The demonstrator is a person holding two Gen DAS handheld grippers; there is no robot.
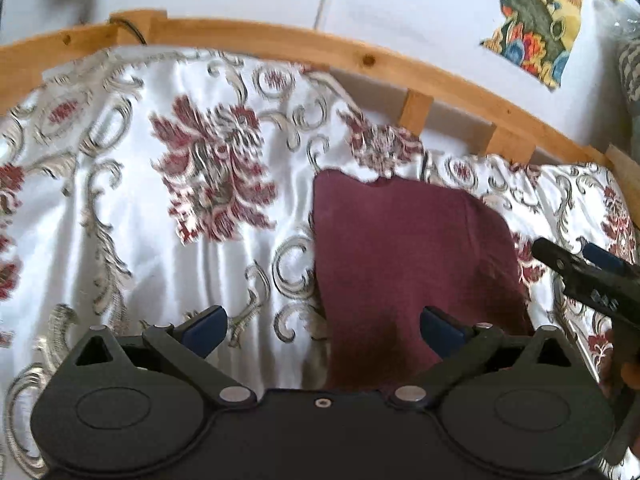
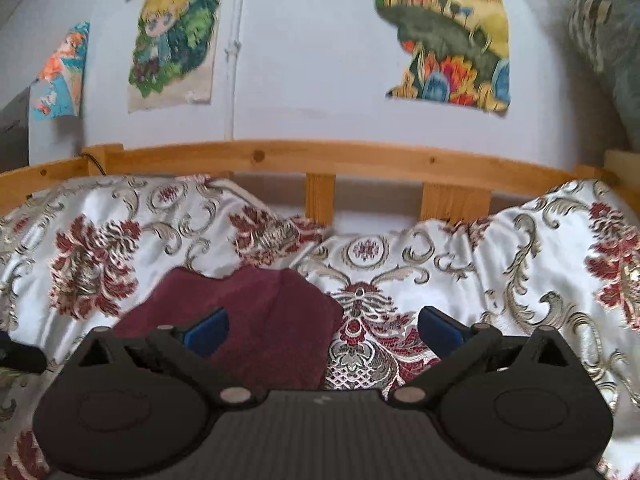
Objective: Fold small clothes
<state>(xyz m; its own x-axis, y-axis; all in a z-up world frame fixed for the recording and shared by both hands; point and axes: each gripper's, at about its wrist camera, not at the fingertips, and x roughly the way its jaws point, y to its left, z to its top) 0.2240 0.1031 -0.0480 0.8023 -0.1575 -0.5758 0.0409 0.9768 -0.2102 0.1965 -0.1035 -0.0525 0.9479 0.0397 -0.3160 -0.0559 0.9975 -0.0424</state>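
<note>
Jaws of both the left gripper point(image 1: 322, 330) and the right gripper point(image 2: 323, 330) are spread wide, holding nothing. Below them, a bed point(image 1: 120, 208) with a white floral cover carries a folded maroon garment point(image 1: 408, 256), lying near the wooden rail point(image 1: 360, 56) at the bed's far edge.

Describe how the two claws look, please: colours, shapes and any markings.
The left claw and the right claw look alike: matte black bodies with two round housings, angled black link arms joined by silver pins, and blue pads on the fingers. The right claw's body is ribbed. Seen from the left view, its side bears small pale markings, too blurred to read.
</note>
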